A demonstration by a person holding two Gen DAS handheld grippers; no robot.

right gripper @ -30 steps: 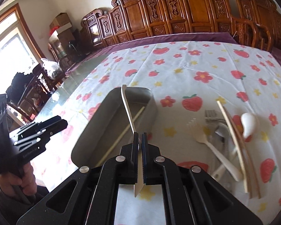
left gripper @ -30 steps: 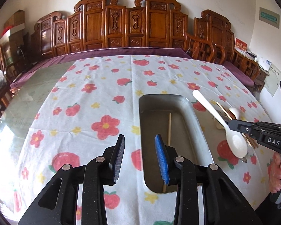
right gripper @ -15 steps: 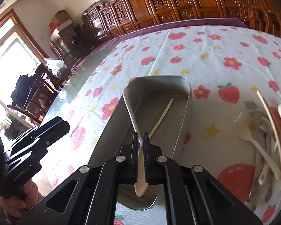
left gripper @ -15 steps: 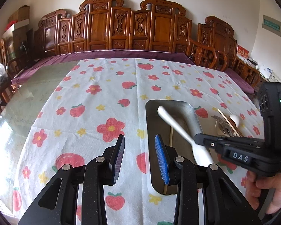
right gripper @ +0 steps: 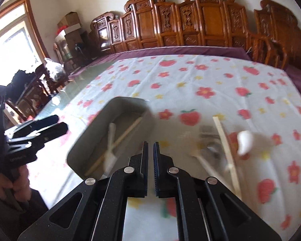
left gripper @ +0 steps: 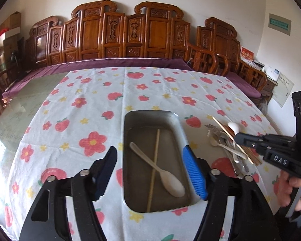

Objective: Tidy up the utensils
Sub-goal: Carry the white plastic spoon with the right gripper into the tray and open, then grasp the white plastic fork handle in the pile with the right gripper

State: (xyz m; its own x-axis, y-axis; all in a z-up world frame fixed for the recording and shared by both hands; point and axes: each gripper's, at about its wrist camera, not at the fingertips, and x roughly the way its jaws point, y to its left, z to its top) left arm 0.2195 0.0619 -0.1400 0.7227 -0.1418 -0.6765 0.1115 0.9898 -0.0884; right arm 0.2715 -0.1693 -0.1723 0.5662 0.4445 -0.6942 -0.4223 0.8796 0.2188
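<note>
A grey metal tray [left gripper: 179, 124] lies on the flowered tablecloth. In it a cream plastic spoon [left gripper: 166, 176] lies across a single wooden chopstick [left gripper: 155, 160]. My left gripper [left gripper: 150, 158] is wide open and empty, its jaws standing either side of the tray's near half. My right gripper [right gripper: 150, 146] holds nothing and its jaws stand a narrow gap apart, to the right of the tray [right gripper: 90, 132]; it also shows in the left wrist view [left gripper: 237, 135]. A pile of utensils [left gripper: 228, 142] with forks, chopsticks and a white spoon [left gripper: 233, 126] lies right of the tray.
Carved wooden chairs [left gripper: 130, 34] and a purple-cushioned bench [left gripper: 110, 64] line the far side of the table. The bare glass tabletop [left gripper: 20, 104] shows left of the cloth. The right wrist view is blurred by motion.
My right gripper carried the cream spoon over the tray, let it go there, and moved back right. My left gripper opened wider around the tray.
</note>
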